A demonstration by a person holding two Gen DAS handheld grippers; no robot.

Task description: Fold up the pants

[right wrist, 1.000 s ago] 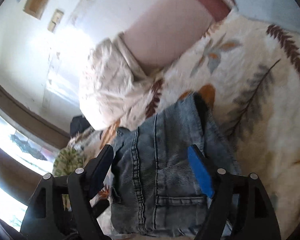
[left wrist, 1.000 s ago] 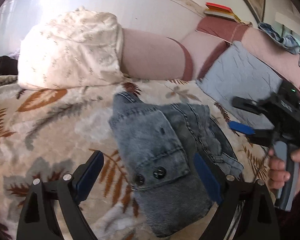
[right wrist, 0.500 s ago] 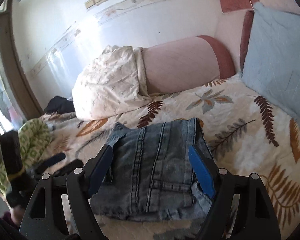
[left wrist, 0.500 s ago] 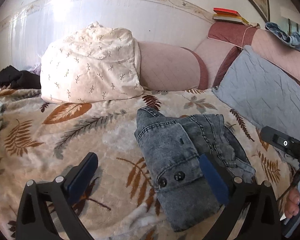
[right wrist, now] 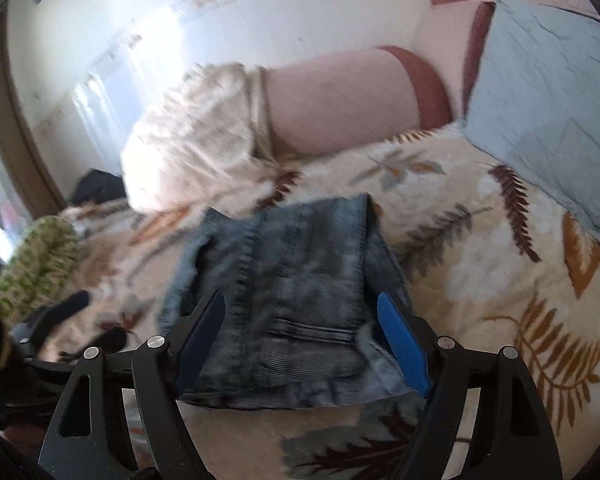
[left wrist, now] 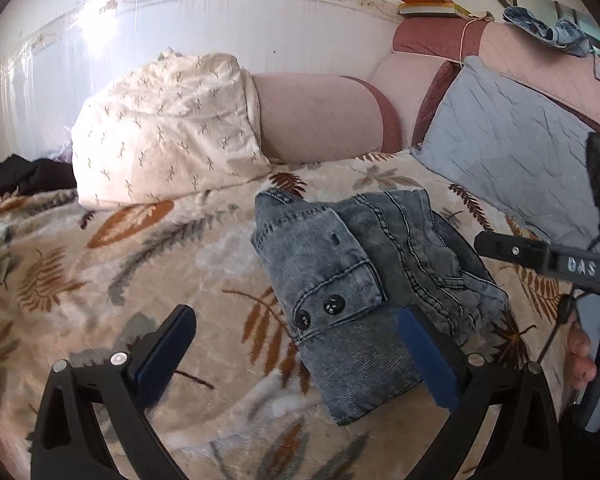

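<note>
Dark clothing (left wrist: 28,176): a black heap at the far left edge of the bed, against the wall.
Green patterned cloth (right wrist: 36,260): bunched at the left edge of the bed, nearer than the dark heap; blurred in the right wrist view, so what kind of cloth it is cannot be told.
Bedspread (left wrist: 100,280): cream plush with brown and grey leaf prints, covering the bed under everything else.
Cream pillow (left wrist: 164,136): leans at the far edge of the bed, touching the pink bolster (left wrist: 320,112) on its right.
Left gripper (left wrist: 296,354): jaws spread wide with nothing pinched; its left pad hangs over bare bedspread, its right pad over the near right part of the pants.
Pants (left wrist: 364,288): grey-blue denim, folded into a compact bundle lying flat near the middle of the bed, a flap with two dark buttons (left wrist: 320,312) on top towards the near end.
Right gripper (right wrist: 300,340): jaws apart, pads on either side of the near end of the pants; they seem clear of the denim, though the picture is smeared.
Blue cushion (left wrist: 508,160): propped against the padded headboard (left wrist: 540,56) at the right edge of the bed.
Hand (left wrist: 580,356): at the near right corner, fingers round the handle of the right gripper.
</note>
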